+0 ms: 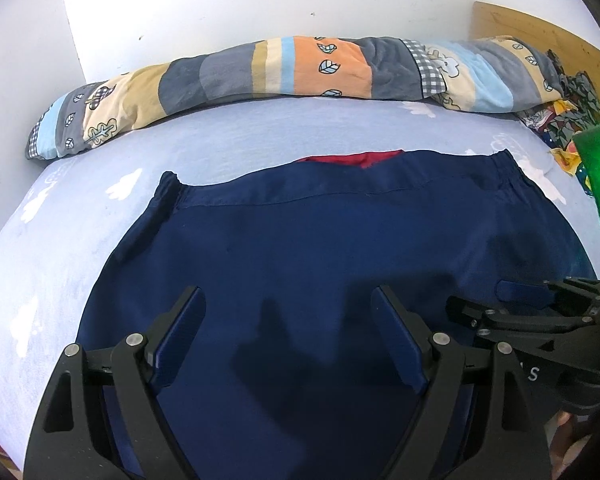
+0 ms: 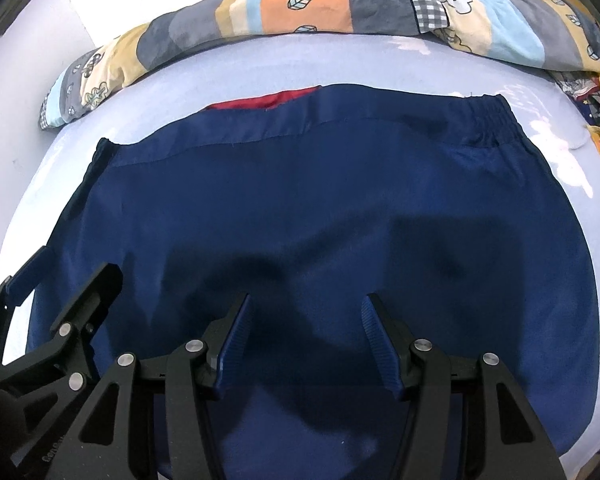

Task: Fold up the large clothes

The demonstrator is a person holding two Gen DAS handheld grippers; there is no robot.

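A large navy blue garment with an elastic band along its far edge lies spread flat on the bed, and a strip of red lining shows at that edge. My left gripper hovers over the garment's near part, open, with nothing between its fingers. In the right wrist view the same garment fills the middle, and my right gripper stands open above it, holding nothing. Each gripper shows in the other's view: the right gripper at the right side, the left gripper at the lower left.
The bed wears a pale blue sheet with white cloud prints. A rolled patchwork blanket lies along the far side against a white wall. Crumpled patterned cloth sits at the far right near a wooden headboard.
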